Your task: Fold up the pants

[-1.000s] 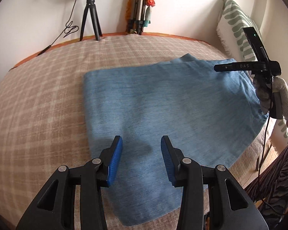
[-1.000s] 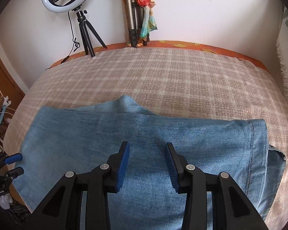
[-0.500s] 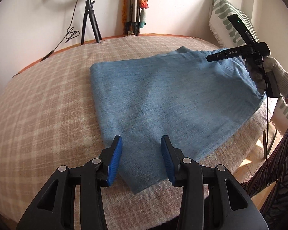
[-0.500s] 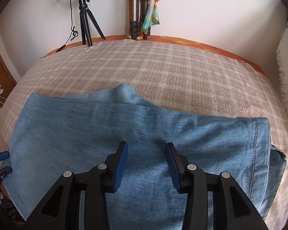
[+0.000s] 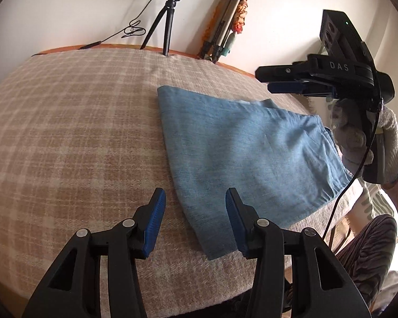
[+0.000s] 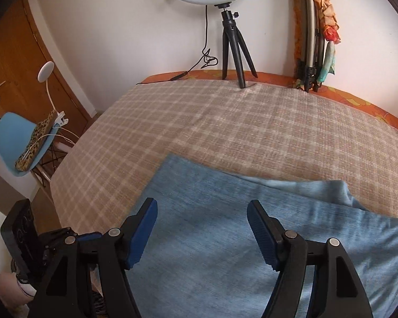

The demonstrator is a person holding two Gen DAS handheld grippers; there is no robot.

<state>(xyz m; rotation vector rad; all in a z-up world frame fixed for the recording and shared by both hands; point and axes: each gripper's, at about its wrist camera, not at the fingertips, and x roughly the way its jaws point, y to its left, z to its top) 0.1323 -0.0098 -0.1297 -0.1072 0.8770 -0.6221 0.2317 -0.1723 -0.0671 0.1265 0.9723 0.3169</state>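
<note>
Your plaid blanket [image 5: 74, 122] covers the whole bed, and the folded blue pants [image 5: 241, 153] lie flat on its right half, near corner by the front edge. Ring light tripod [image 6: 234, 53] stands at the far edge against the wall. Your left gripper [image 5: 195, 217] hovers over the pants' near left corner, jaws apart, holding nothing. Your right gripper [image 6: 201, 232] hangs above the pants, jaws wide, also holding nothing.
</note>
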